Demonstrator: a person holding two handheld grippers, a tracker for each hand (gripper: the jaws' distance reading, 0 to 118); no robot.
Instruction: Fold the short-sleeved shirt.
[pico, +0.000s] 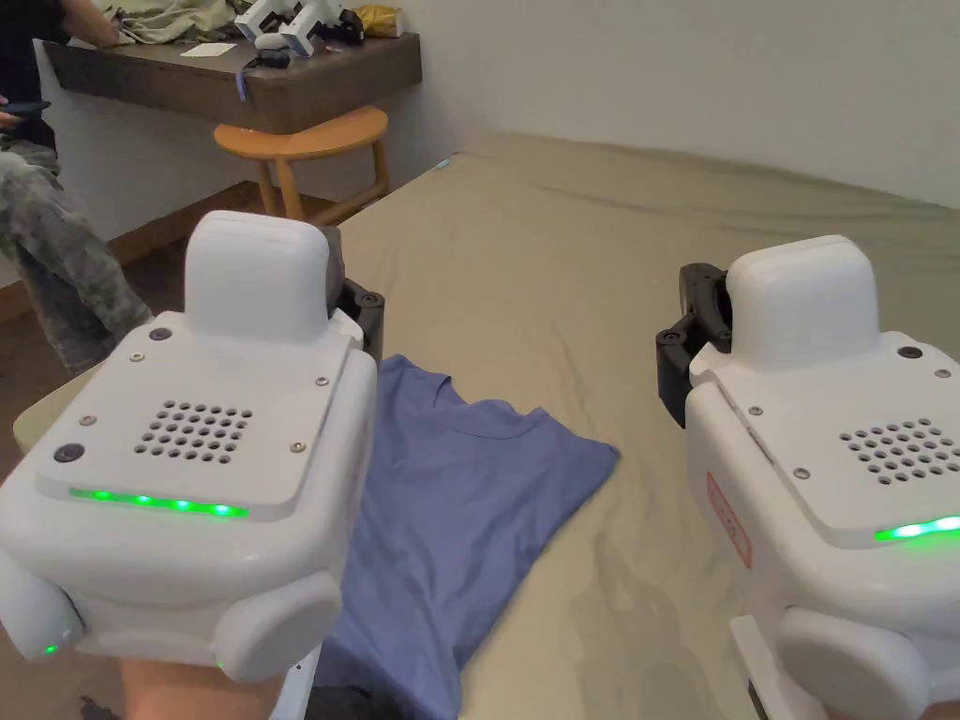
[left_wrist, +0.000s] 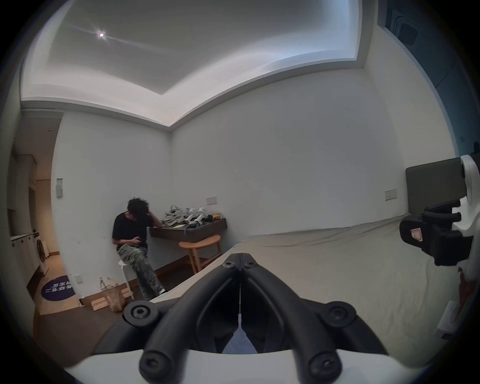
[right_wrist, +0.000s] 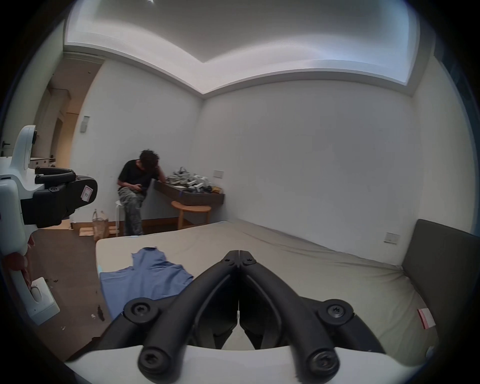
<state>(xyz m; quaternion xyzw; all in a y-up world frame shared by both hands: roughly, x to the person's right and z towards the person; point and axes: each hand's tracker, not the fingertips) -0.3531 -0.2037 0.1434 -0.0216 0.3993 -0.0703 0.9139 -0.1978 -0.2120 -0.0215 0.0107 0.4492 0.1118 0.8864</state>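
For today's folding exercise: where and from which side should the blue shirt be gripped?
Probably the free sleeve edge of the blue shirt, coming down from the right with the right gripper: it lies flat on the bed, that sleeve unobstructed.

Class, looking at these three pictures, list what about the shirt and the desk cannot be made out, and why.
- Blue shirt: its left side hides behind the left gripper body in the head view.
- Shirt's hem: cut off by the head view's bottom edge.
- Desk clutter: too small in both gripper views.

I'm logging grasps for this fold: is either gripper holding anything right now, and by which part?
Nothing is held. The left gripper and right gripper are both shut on air, raised above the bed; the shirt lies untouched.
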